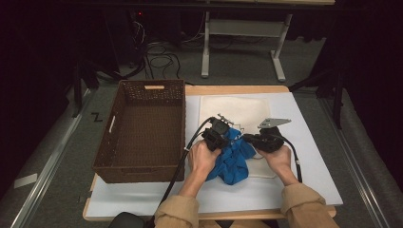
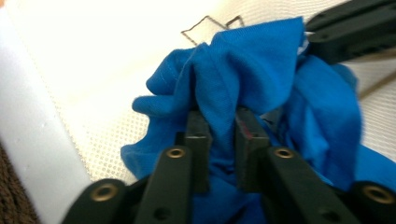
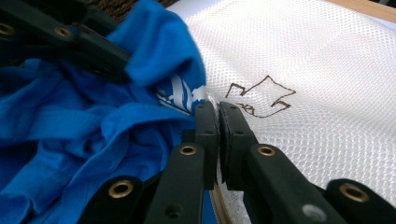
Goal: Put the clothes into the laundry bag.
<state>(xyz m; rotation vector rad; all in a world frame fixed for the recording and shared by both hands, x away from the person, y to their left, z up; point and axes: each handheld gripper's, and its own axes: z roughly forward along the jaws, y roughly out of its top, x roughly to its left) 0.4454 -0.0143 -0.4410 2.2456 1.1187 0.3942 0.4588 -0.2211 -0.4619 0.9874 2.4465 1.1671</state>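
I see a crumpled blue garment (image 1: 234, 159) lying on the white mesh mat (image 1: 237, 108) near the front of the desk (image 1: 309, 156), between my two hands. My left claw (image 2: 222, 135) has a raised fold of the blue fabric pinched between its jaws, which stand a little apart with the cloth filling the gap. My right claw (image 3: 218, 122) sits at the garment's edge with its jaws pressed nearly together; a thin bit of white-printed blue cloth meets the tips, but I cannot tell whether it is truly gripped. In the right gripper view the left claw's black arm crosses the top left, partly buried in fabric. A brown outline drawing (image 3: 261, 99) shows on the mat just beyond the jaw tips. From the high view the garment's shape is hard to read, and both claws' tips are hidden by hands and cloth. The brown wicker basket (image 1: 142, 128) stands left of the mat.
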